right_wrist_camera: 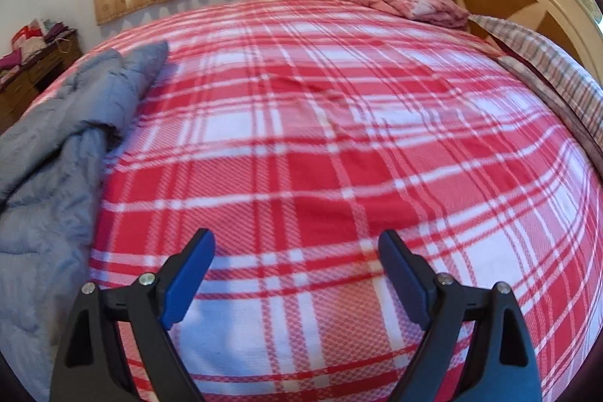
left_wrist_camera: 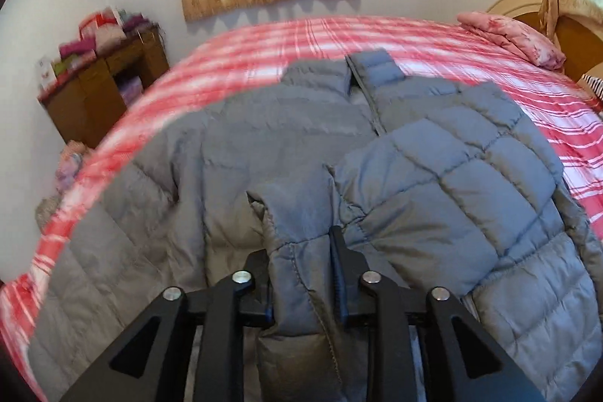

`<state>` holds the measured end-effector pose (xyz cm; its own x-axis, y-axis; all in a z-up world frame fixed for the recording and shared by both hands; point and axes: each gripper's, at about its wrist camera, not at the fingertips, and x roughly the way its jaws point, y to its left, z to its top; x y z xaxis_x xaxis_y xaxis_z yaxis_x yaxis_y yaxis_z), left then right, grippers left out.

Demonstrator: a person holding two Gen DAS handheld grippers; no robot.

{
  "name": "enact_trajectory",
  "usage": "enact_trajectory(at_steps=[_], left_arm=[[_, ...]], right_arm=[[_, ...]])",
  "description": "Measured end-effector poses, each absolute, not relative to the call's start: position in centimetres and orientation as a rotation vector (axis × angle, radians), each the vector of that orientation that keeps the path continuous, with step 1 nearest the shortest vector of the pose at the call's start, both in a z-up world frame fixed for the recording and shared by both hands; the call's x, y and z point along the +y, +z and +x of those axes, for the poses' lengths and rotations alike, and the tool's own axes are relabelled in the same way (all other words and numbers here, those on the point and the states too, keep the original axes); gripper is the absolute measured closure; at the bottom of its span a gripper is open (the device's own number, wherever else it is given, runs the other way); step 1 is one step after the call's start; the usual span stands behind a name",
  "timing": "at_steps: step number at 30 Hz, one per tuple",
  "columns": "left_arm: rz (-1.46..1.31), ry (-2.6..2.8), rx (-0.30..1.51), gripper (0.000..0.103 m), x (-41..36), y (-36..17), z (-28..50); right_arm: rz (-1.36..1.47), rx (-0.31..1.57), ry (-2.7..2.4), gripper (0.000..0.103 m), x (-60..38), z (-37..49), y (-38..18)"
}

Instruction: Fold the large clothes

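A: While the left gripper [left_wrist_camera: 301,274] pinches the jacket [left_wrist_camera: 286,123] sleeve [left_wrist_camera: 297,251], where does it go?
B: Across the chest, flat on the bed [right_wrist_camera: 339,123]. Right gripper [right_wrist_camera: 297,274], its 2 jaws spread, holds nothing; it could steady the hem.

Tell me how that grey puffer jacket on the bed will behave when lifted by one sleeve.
The grey puffer jacket will likely drape and sag: its sleeve already bends limply between the left gripper fingers. Quilted puffiness suggests it is light for its bulk. The smooth shell looks slippery, so folds may slide open on the plaid bedspread.
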<state>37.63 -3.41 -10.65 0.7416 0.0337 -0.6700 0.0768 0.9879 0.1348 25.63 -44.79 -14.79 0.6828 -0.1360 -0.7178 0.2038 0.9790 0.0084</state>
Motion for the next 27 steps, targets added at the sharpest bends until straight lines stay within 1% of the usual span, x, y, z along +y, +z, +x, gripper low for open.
enact_trajectory(at_steps=[1,2,3,4,5,6,7,9,12,15,17,20,22,27], left_arm=[[0.187,0.0,0.7,0.068,-3.6,-10.1,37.4],[0.219,0.033,0.657,0.052,-3.8,-9.4,37.2],[0.241,0.074,0.613,0.029,-3.9,-8.8,37.1],[0.251,0.12,0.571,0.019,-3.8,-8.2,36.8],[0.247,0.142,0.542,0.011,-3.7,-7.8,36.5],[0.23,0.153,0.505,0.011,-3.4,-7.2,36.1],[0.211,0.147,0.491,0.011,-3.3,-6.8,35.7],[0.17,0.148,0.481,0.01,-3.1,-6.5,35.6],[0.143,0.136,0.51,0.01,-3.9,-6.8,37.2],[0.141,0.158,0.574,0.01,-5.0,-8.6,40.3],[0.17,0.213,0.617,0.01,-5.1,-10.5,42.0],[0.139,0.246,0.718,0.01,-3.8,-13.7,43.6],[0.123,0.247,0.748,0.01,-3.2,-14.9,43.9],[0.098,0.229,0.78,0.01,-3.0,-16.0,44.4]], right_arm=[[0.072,0.781,-0.183,0.013,-44.5,26.0,-13.7],[0.062,0.767,-0.175,0.013,-44.3,26.4,-12.9],[0.055,0.752,-0.161,0.013,-44.0,26.9,-11.9],[0.05,0.741,-0.145,0.013,-43.7,27.7,-10.9],[0.05,0.732,-0.124,0.014,-43.3,28.5,-9.9],[0.055,0.728,-0.106,0.022,-43.0,29.2,-9.4],[0.07,0.729,-0.062,0.034,-42.3,30.6,-8.3],[0.098,0.719,-0.008,0.044,-41.1,33.0,-7.2],[0.066,0.693,0.056,0.048,-37.8,36.9,-6.7],[0.046,0.738,0.086,0.053,-34.3,40.8,-8.1],[0.033,0.76,0.124,0.054,-32.3,42.4,-9.4],[-0.007,0.788,0.191,0.056,-30.2,43.3,-11.6],[-0.002,0.826,0.197,0.056,-29.9,43.7,-13.4],[0.033,0.853,0.199,0.056,-30.3,43.5,-16.0]])
